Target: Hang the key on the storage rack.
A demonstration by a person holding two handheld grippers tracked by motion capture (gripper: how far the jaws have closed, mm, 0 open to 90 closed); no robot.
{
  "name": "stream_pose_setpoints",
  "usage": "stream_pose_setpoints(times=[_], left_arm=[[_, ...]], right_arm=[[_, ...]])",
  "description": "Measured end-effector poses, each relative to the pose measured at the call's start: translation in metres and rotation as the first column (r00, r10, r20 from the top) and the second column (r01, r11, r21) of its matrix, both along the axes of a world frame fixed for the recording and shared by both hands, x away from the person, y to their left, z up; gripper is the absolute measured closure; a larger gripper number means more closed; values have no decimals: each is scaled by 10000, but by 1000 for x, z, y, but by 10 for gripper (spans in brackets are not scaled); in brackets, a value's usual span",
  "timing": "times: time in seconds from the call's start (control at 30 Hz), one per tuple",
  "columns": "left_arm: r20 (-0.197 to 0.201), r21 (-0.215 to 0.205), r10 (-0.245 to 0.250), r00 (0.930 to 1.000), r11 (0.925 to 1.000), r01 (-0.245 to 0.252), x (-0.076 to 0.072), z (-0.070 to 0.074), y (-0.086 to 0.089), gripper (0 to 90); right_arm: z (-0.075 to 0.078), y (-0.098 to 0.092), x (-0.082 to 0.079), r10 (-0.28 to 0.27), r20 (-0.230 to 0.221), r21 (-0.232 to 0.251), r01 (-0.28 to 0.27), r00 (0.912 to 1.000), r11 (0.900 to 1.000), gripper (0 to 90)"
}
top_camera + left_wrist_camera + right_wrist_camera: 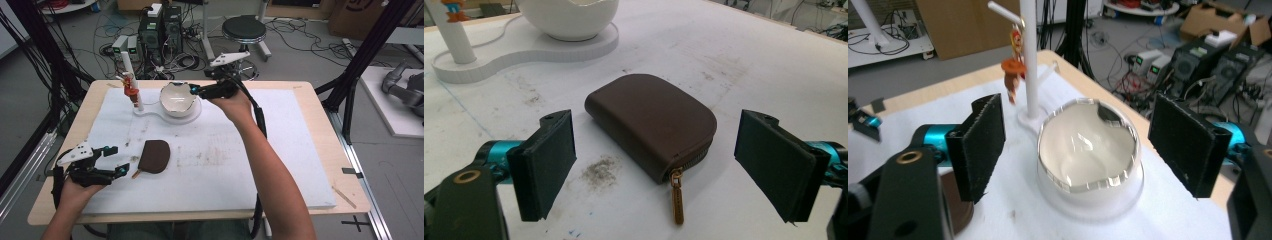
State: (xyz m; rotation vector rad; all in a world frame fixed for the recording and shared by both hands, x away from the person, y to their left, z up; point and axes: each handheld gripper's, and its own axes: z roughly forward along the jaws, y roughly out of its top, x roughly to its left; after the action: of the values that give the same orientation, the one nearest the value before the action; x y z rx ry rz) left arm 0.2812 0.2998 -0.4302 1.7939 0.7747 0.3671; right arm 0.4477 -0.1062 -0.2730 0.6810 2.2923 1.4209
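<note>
— From where you stand, what's on the desk (300, 150)?

— One white mat over it, and on that one white stand with one eggshell-shaped bowl (177, 98) at the far middle. One thin white post (131, 82) rises from the same stand, with one small orange figure (129, 86) hanging on it. Nearer the person lies one brown zip pouch (154, 156), flat, and that's the lot.

— And the claws?

— Two. The right claw (196, 90) is out at the far side, right at the bowl's rim, its jaws spread wide with nothing between the pads; in the right gripper view the bowl (1089, 145) sits ahead of them, between and just beyond. The left claw (116, 160) is low at the near left, also gaping and empty.

— Which is closer to the pouch?

— The left, by a long way. In the left gripper view the pouch (651, 123) lies straight ahead, centred between the two pads but past their tips, not touched. Its long axis runs away from the person, rounded end far, the zip pull (677, 196) trailing toward the near edge.

— So what does the next move hinge on?

— I'd judge the left claw only needs to slide forward, its jaws straddling the pouch across its short width.
</note>
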Motion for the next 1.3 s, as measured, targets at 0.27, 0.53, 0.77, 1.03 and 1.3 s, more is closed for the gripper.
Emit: stream_pose_setpoints(times=[0.27, 0.53, 0.77, 1.03, 1.3], left_arm=[[-11, -91, -103, 9999, 9999, 103, 8, 0, -7, 166], [-42, -88, -217, 9998, 9997, 217, 13, 0, -13, 165], [-1, -61, -232, 9997, 9997, 232, 15, 1, -16, 166], [-34, -36, -249, 9997, 9997, 249, 19, 1, -19, 166], [-8, -14, -309, 9995, 9995, 309, 22, 0, -21, 165]], right_arm=[[-17, -46, -21, -271, -281, 0, 271, 9992, 9996, 211], [-39, -90, -46, -694, -245, 172, 699, 9973, 9974, 211], [-61, -127, -70, -1108, -359, 555, 1126, 9932, 9921, 211], [-90, -161, -100, -1526, -549, 724, 1563, 9868, 9850, 211], [-116, -185, -117, -2069, -899, 939, 2151, 9742, 9721, 188]])
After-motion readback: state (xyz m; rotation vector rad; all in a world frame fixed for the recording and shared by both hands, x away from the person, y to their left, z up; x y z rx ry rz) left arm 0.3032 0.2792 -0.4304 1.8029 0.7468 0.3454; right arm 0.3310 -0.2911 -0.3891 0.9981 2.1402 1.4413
